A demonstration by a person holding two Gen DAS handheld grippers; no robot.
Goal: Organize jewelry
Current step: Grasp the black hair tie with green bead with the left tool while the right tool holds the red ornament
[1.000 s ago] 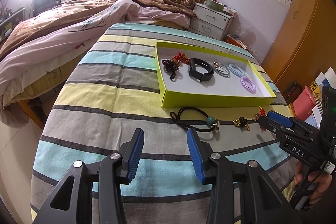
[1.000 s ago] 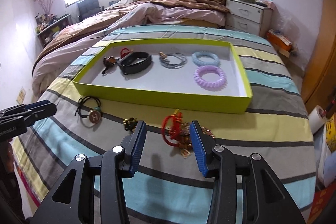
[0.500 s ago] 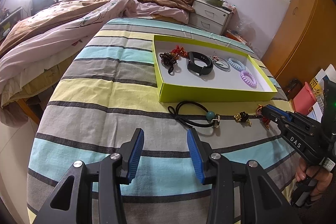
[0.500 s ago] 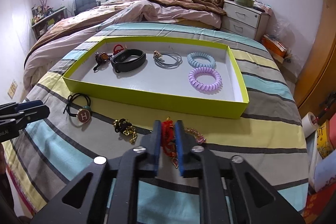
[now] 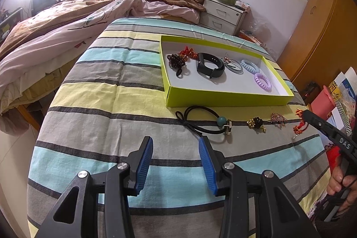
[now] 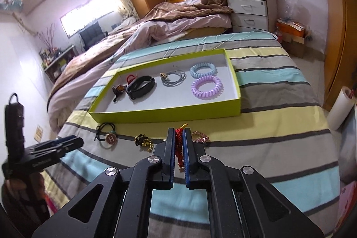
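Note:
My right gripper (image 6: 178, 132) is shut on a red braided bracelet (image 6: 178, 144) and holds it just above the striped bedspread, in front of the lime-green box (image 6: 169, 114). It also shows at the right of the left wrist view (image 5: 305, 114) with the red bracelet (image 5: 300, 127) hanging from it. My left gripper (image 5: 176, 144) is open and empty, close to a black hair tie with a teal bead (image 5: 207, 119). A black-and-gold charm (image 5: 256, 123) and a pink brooch (image 5: 277, 118) lie on the bedspread.
The box (image 5: 223, 98) holds a black watch band (image 5: 209, 65), a purple coil tie (image 5: 263, 79), a blue coil tie (image 5: 250, 65), a grey cord, a dark bead bracelet and a red piece. A nightstand (image 5: 223, 15) stands beyond; a wardrobe (image 5: 321, 32) is at right.
My right gripper stays shut on the red bracelet and has lifted it off the bedspread, tilting up. The pink brooch beside it has come into view. My left gripper stays open.

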